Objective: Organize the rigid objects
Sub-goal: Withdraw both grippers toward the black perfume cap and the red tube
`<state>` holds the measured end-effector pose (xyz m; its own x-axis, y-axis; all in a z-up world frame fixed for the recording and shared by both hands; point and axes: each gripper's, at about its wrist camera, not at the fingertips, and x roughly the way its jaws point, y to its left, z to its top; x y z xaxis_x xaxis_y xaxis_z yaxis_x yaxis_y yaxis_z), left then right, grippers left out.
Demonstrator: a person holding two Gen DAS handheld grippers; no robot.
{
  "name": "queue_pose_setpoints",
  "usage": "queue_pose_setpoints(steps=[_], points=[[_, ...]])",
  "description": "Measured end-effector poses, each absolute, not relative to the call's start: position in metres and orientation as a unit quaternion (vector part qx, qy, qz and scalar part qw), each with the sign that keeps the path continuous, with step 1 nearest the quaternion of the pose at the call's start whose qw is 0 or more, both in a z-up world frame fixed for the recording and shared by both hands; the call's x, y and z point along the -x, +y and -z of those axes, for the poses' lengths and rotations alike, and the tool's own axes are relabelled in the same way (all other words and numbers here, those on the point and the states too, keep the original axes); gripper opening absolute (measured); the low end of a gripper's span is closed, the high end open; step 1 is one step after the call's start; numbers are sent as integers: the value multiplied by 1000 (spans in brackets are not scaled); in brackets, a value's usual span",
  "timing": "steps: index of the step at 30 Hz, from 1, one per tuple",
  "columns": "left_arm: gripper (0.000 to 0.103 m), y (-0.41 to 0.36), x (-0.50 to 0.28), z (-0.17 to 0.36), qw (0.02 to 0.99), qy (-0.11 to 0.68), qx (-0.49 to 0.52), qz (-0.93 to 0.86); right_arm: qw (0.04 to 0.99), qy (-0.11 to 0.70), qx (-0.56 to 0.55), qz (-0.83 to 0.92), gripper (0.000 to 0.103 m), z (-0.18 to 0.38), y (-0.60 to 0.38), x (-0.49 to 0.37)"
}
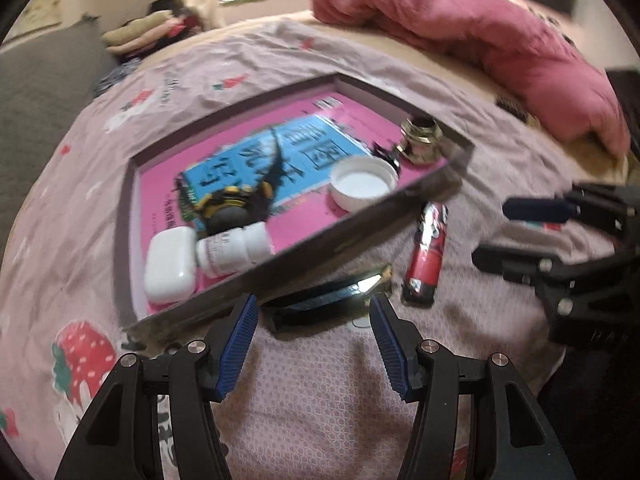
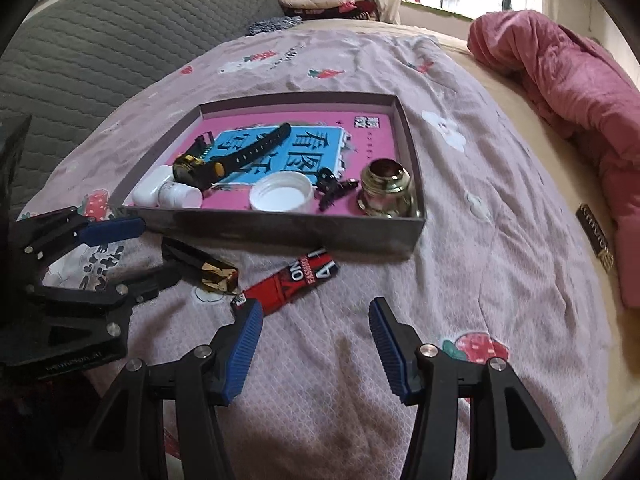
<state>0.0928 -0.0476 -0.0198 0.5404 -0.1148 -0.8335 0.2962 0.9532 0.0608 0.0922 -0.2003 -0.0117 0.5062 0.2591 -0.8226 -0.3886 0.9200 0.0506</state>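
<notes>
- The job is to put the hard little things into the box (image 2: pixel 280 236) on the bed cover (image 2: pixel 460 264).
- Many things are already inside the box: a watch (image 2: pixel 240 156), a white cap (image 2: pixel 280 197), a gold metal piece (image 2: pixel 386 194), a small white bottle (image 2: pixel 180 196) and a white case (image 2: pixel 150 189).
- Two things lie outside, just in front of the box wall: a red lighter (image 2: pixel 292 280) and a black and gold thing (image 2: pixel 200 266). They are close together.
- The left gripper (image 1: pixel 312 316) has its jaws partly open with nothing in them. The black and gold thing (image 1: pixel 324 298) lies on the cover just beyond its tips.
- The right gripper (image 2: pixel 316 320) also has its jaws partly open and holds nothing. The red lighter is just past its left tip.
- The step now looks like reaching for these last two things.
- Next, each gripper probably needs to go lower, get its jaws around its thing, and squeeze. The cover is soft, so the tips may catch cloth too.
</notes>
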Motion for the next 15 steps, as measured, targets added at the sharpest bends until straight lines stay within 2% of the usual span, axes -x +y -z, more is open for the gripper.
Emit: queue_pose_setpoints(steps=[10,15], points=[[60,-75,-104,42,839,471,-217,166,853,484,42,-191,55,23,-197,-100],[59,-78,-113,54,813,485,-245,208,842,506,11,-185,55,34,-194,-110]])
